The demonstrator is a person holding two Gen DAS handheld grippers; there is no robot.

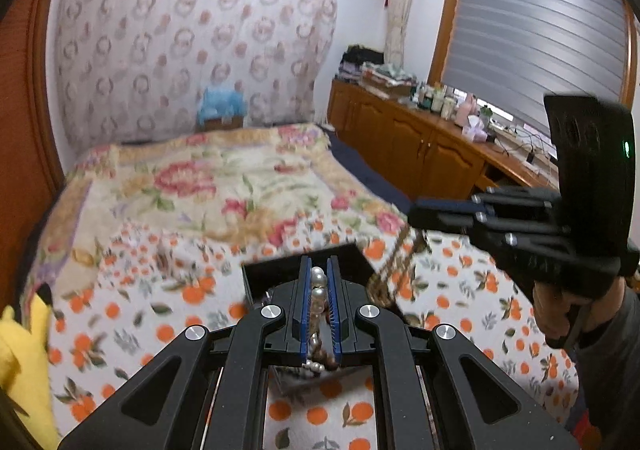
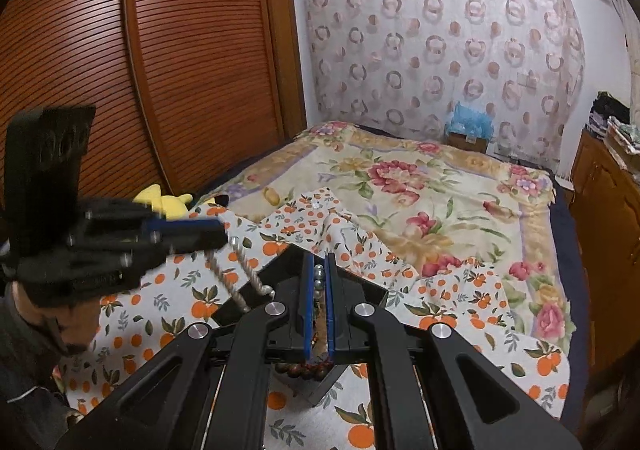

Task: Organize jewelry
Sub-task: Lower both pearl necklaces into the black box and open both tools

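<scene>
My left gripper [image 1: 319,265] is shut on a pearl necklace [image 1: 319,292], held above a black jewelry box [image 1: 276,270] on the orange-print cloth. My right gripper [image 2: 319,262] is shut on a brown wooden bead strand [image 2: 308,365], with pearls also showing between its pads. In the right wrist view the left gripper [image 2: 216,234] sits at the left with the pearl strand [image 2: 240,290] hanging from it toward the box [image 2: 364,290]. In the left wrist view the right gripper [image 1: 416,214] is at the right with a brown strand [image 1: 390,270] hanging below it.
The orange-print cloth [image 1: 140,314] lies over a floral bedspread [image 2: 440,186]. A yellow plush toy [image 2: 168,202] lies at the bed's left edge beside a wooden wardrobe [image 2: 160,50]. A wooden cabinet [image 1: 420,142] with clutter stands to the right under a window.
</scene>
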